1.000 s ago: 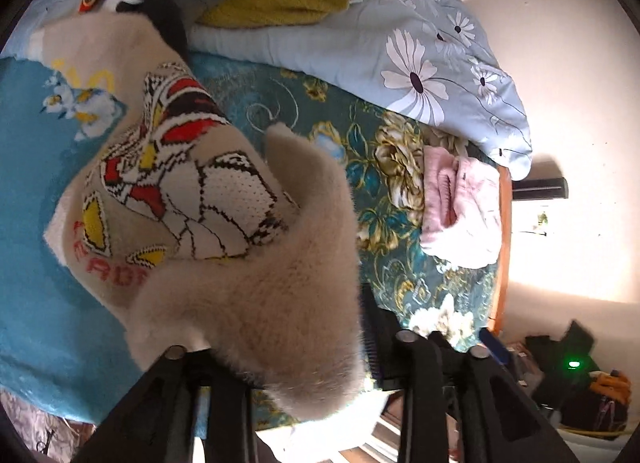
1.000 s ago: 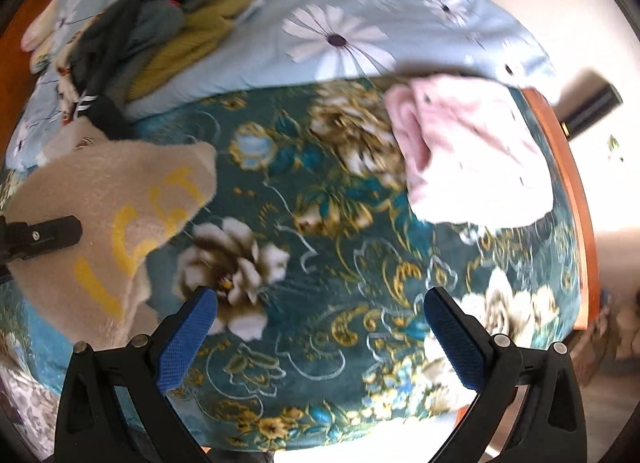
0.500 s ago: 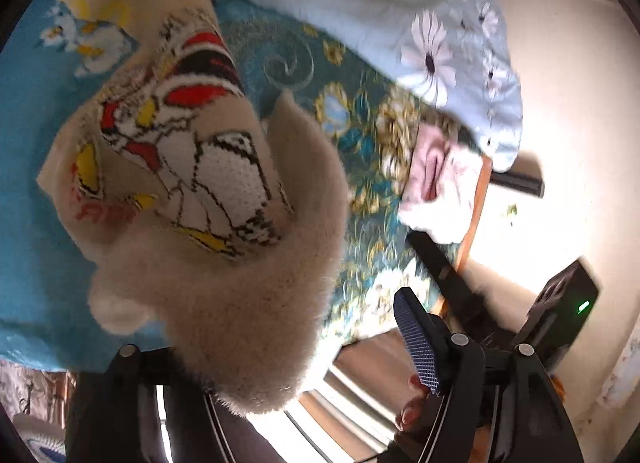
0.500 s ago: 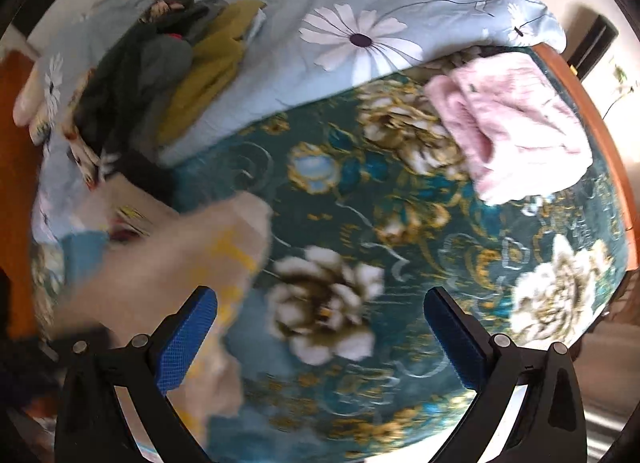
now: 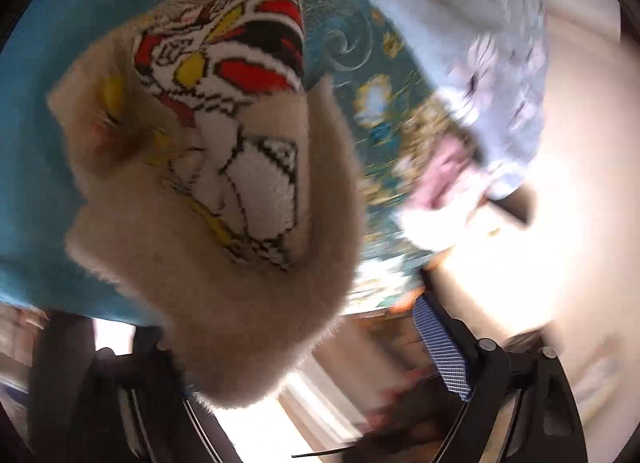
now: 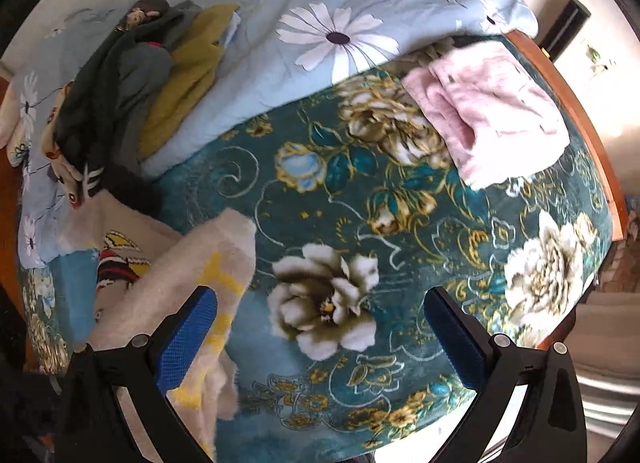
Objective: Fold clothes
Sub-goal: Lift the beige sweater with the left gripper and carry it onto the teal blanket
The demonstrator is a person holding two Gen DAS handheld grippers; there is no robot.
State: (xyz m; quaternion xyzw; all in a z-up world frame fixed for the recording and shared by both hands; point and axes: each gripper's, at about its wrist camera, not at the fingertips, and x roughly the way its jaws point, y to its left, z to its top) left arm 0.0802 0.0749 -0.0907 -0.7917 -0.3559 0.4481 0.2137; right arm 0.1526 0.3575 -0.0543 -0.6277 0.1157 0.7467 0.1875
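Left tool (image 5: 280, 375): we see the beige sweater (image 5: 224, 199) bunched right in front of it, fuzzy folded edge draped over the left finger and filling the near view. Right finger pad (image 5: 440, 347) is bare and well apart from the cloth, so the jaws look wide; we can't tell if anything is pinched. Frame is blurred.

Right tool (image 6: 320, 343): jaws wide, holding nothing. Sweater lies just beside and under its left finger (image 6: 188, 335), on the floral blanket (image 6: 360, 223). Pile of dark and mustard clothes (image 6: 152, 83) far ahead-left, folded pink garment (image 6: 488, 111) far ahead-right.
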